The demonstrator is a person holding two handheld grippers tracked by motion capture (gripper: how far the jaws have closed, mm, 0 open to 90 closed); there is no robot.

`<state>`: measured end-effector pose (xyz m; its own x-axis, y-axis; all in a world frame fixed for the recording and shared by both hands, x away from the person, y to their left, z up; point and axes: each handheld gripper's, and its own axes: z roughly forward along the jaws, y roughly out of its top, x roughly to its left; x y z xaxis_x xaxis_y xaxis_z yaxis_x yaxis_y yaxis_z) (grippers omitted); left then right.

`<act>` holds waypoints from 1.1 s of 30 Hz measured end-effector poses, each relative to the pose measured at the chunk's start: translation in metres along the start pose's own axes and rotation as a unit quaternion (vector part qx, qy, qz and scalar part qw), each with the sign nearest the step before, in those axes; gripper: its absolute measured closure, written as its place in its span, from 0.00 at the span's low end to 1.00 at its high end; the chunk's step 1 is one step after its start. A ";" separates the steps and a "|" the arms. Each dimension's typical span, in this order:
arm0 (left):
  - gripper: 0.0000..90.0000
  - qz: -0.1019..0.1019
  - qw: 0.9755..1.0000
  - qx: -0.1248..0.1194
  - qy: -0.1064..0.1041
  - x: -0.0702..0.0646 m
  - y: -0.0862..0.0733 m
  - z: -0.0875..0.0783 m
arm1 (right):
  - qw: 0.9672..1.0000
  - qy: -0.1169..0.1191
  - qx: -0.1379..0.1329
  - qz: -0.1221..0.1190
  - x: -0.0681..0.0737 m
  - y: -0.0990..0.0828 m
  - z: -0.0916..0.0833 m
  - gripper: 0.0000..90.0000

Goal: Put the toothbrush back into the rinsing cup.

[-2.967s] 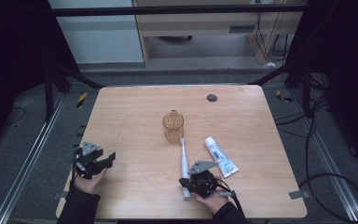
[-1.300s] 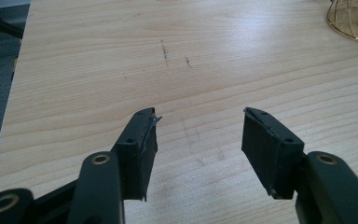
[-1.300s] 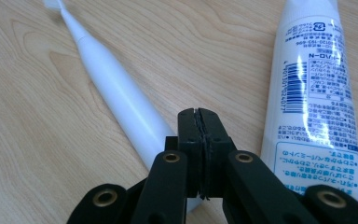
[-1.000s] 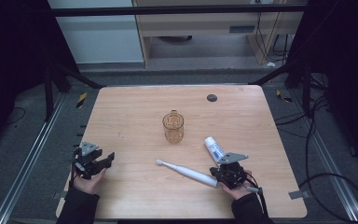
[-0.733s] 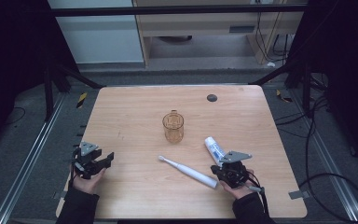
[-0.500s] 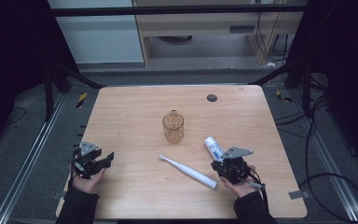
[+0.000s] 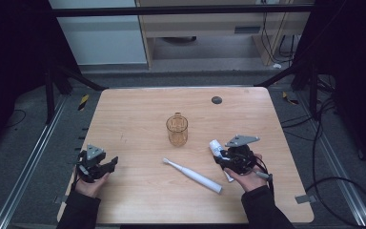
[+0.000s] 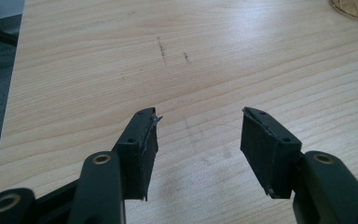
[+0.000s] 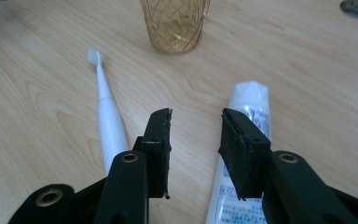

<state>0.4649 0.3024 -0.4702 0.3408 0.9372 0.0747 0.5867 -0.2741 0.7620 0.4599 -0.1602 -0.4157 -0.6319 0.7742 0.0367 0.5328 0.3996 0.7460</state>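
a: where is the right claw (image 7: 225, 161) now?

b: it hangs over the near right part of the wooden surface (image 7: 133, 124), with the toothbrush (image 7: 193, 175) on one side and the toothpaste tube (image 7: 218, 151) on the other. its jaws have just been opening, and nothing sits between them.

a: so the toothbrush is loose?

b: yes. in the right claw's own view (image 9: 195, 122) the white toothbrush (image 9: 108, 126) lies flat on the wood just left of the left jaw, apart from it, bristle end pointing away toward the amber cup (image 9: 175, 23). from above it runs aslant, head toward the cup (image 7: 177, 130), handle end near the person's right hand.

a: and the tube?

b: the toothpaste tube (image 9: 242, 158) lies just right of the gap, partly under the right jaw, cap end pointing away. i cannot tell whether the jaw touches it.

a: what about the other side?

b: the left claw (image 7: 108, 164) rests at the near left edge, well apart from all three things. its jaws (image 8: 198, 135) stand wide apart over bare wood, holding nothing.
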 end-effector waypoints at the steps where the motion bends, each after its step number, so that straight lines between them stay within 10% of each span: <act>1: 0.50 0.004 1.000 0.001 0.002 0.000 -0.001 0.001 | 1.000 -0.003 -0.002 -0.004 0.001 0.004 0.000 0.69; 18: 0.48 0.007 1.000 0.010 0.002 0.000 -0.002 0.004 | 0.996 0.036 0.058 -0.063 0.031 0.053 0.030 0.66; 33: 0.48 -0.003 1.000 0.021 -0.004 0.001 -0.001 0.003 | 0.987 0.066 0.113 -0.094 0.044 0.056 0.058 0.67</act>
<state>0.4669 0.3026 -0.4731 0.3425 0.9372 0.0656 0.6183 -0.2775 0.7353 0.4945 -0.0756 -0.4111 -0.7908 0.6120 0.0091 0.5021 0.6401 0.5815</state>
